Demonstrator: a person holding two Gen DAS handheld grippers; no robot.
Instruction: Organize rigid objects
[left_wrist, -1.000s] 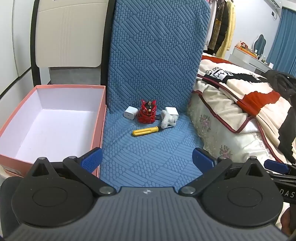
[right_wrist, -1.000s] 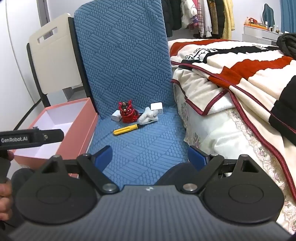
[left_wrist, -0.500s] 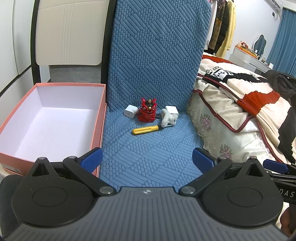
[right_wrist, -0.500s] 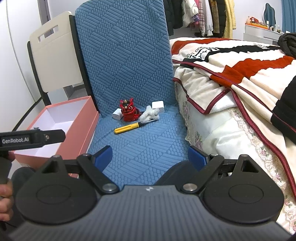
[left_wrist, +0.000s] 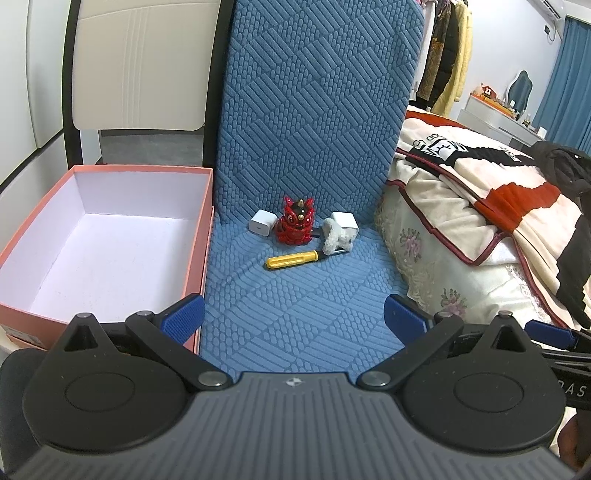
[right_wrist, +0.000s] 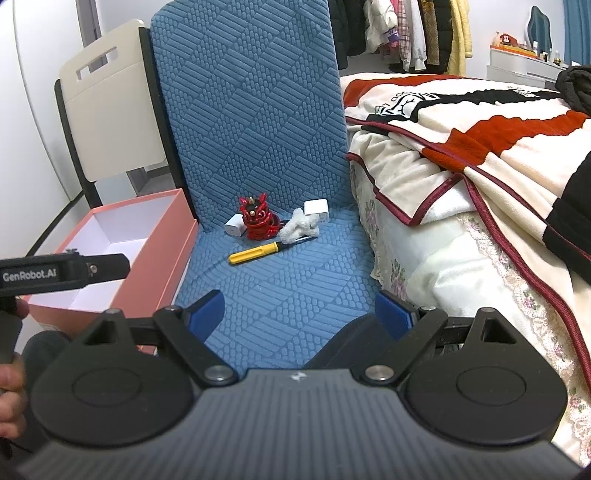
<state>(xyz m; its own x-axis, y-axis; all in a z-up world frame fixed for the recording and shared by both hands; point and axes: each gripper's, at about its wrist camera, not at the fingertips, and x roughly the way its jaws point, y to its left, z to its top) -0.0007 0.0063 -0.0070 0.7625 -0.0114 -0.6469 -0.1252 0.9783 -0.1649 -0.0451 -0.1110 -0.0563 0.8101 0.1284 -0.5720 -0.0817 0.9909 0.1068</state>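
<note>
Screwdriver (left_wrist: 291, 259) untouched; both tongs wide, empty.

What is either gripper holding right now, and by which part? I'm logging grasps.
Nothing. The left gripper and right gripper are both open and empty, well short of the yellow-handled screwdriver.

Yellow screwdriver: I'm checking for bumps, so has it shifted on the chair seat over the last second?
No. The yellow screwdriver still lies just in front of the red figurine, its tip under the white fluffy piece, as before.
</note>
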